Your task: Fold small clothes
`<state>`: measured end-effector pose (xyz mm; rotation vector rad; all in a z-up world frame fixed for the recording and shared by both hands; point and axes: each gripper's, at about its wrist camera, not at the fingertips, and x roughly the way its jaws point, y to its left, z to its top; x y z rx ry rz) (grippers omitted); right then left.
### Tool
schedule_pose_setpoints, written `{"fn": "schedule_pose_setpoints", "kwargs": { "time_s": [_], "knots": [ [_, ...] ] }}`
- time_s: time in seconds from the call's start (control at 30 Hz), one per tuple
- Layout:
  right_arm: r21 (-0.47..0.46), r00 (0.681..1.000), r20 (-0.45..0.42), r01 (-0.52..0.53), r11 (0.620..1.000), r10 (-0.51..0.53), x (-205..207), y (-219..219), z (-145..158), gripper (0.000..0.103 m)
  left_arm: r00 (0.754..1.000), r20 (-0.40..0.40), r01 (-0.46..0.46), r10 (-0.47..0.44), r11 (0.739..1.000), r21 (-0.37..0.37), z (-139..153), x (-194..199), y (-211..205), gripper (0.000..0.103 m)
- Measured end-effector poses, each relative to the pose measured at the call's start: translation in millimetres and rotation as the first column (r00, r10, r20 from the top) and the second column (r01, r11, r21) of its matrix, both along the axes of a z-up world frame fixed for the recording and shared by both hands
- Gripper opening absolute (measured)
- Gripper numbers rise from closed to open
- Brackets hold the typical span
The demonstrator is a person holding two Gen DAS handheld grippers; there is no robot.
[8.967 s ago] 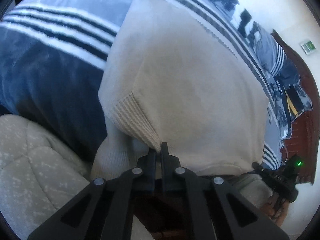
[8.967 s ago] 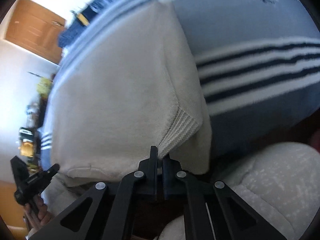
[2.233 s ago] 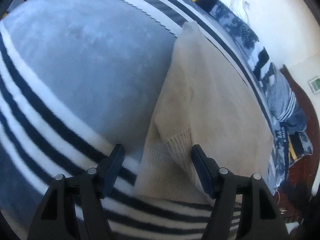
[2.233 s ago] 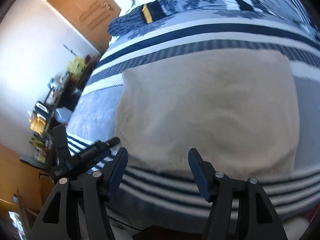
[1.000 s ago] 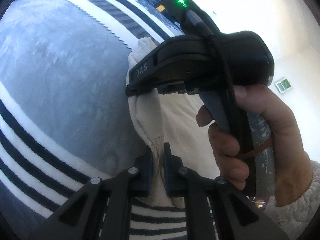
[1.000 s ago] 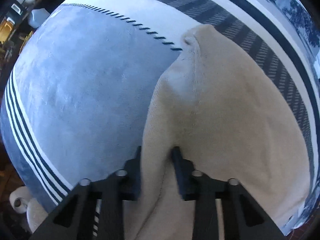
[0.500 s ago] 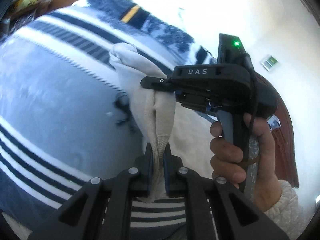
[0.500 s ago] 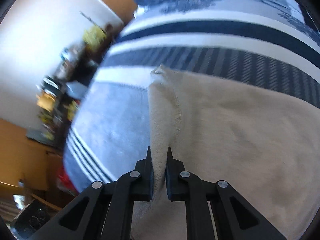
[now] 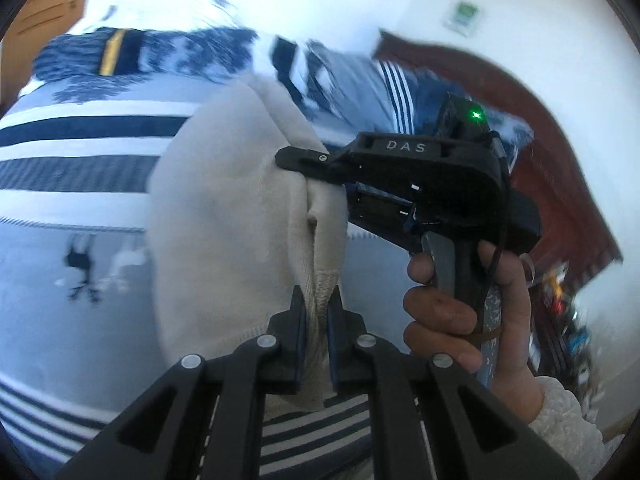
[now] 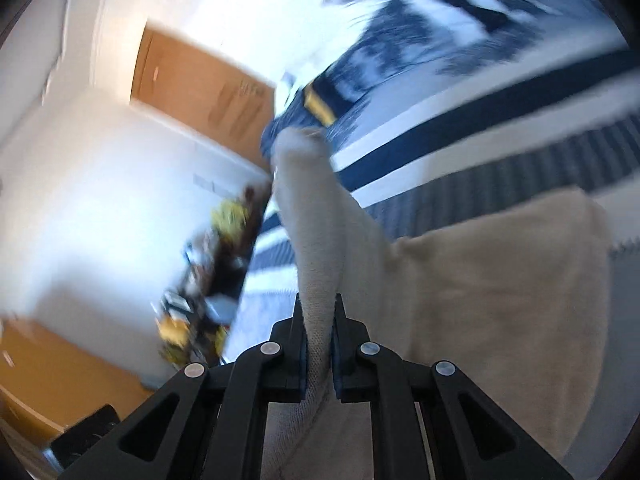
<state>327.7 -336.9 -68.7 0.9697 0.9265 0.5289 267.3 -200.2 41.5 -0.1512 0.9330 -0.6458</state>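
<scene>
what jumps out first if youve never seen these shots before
A cream knit garment fills the middle of the left wrist view, lifted off the blue striped blanket with its edge pinched in the left hand-held gripper. Right beside it, a hand holds the right hand-held gripper, clamped on the same cloth.

Right wrist view smears badly: the door [image 10: 200,92] and the clutter along the wall [image 10: 208,280] are streaks, nothing there readable. The cream garment [image 9: 224,216] runs off below both claws, its lower edge cut off. The patterned bedding [image 9: 192,56] blurs too.
</scene>
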Motion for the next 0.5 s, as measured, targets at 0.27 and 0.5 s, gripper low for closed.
{"fn": "schedule_pose_setpoints", "kwargs": {
  "time_s": [0.27,0.5],
  "knots": [
    [0.13,0.985,-0.148,0.104,0.986,-0.085,-21,-67,-110,0.009,0.987,-0.133,0.108,-0.089,0.984,0.144,-81,19,-76,0.009],
    [0.17,0.955,-0.275,0.165,0.972,-0.114,-54,-88,-166,0.013,0.978,-0.17,0.152,-0.118,0.966,0.21,-114,4,-80,0.009]
  ]
}}
